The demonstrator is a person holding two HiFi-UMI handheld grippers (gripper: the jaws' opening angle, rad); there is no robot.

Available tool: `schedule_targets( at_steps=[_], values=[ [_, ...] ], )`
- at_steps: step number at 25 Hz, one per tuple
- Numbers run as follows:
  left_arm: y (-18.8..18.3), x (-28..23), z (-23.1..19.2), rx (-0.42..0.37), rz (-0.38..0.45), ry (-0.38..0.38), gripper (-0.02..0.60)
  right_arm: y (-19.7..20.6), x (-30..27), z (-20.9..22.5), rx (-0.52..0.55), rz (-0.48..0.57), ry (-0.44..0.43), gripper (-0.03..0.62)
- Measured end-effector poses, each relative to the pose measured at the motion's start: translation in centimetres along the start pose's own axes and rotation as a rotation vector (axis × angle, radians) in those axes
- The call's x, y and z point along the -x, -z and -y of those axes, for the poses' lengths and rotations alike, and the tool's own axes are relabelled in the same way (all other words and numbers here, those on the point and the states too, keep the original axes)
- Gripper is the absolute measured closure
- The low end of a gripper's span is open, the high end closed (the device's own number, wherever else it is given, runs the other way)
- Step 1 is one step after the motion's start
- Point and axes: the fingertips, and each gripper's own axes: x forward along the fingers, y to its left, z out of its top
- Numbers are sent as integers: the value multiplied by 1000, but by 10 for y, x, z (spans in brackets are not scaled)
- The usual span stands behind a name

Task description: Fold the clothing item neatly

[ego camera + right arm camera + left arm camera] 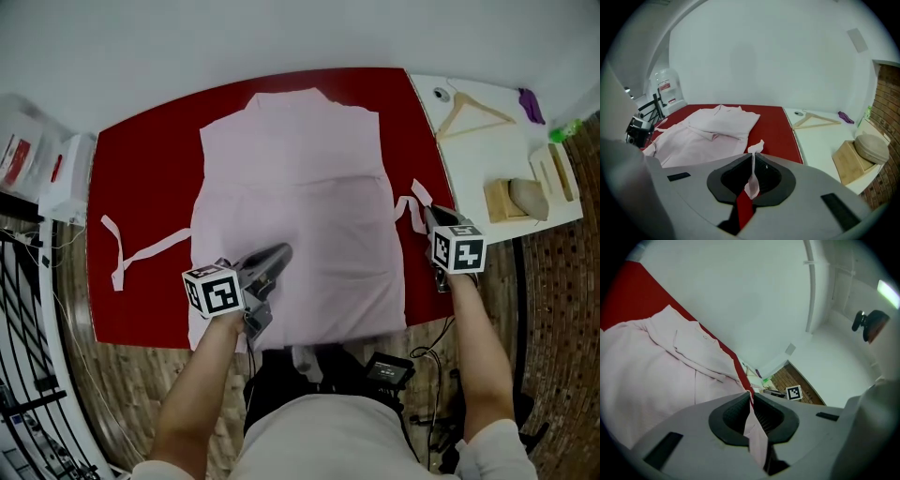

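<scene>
The pink garment lies flat on the red table, with its collar at the far side. In the head view, the left gripper is over the near left part of the cloth. The right gripper is at the right edge, by a pink tie. That view does not show the jaws well. The left gripper view does: its jaws are pressed together on a fold of the pink cloth. The right gripper view shows its jaws pinching the end of the tie. The head view also shows the other tie lying across the left of the table. A wooden hanger lies on the white table.
</scene>
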Motion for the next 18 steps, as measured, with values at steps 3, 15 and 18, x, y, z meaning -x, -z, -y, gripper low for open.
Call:
schedule_targets(
  at_steps=[3, 15, 18],
  values=[
    [3, -13, 0, 12, -21, 17, 574, -3, 1, -6, -2, 4, -4, 565],
    [12, -55, 3, 47, -56, 67, 574, 1, 4, -27, 2, -6, -29, 566],
    [10, -60, 4, 70, -44, 82, 574, -5, 5, -39, 17, 5, -48, 566]
  ],
)
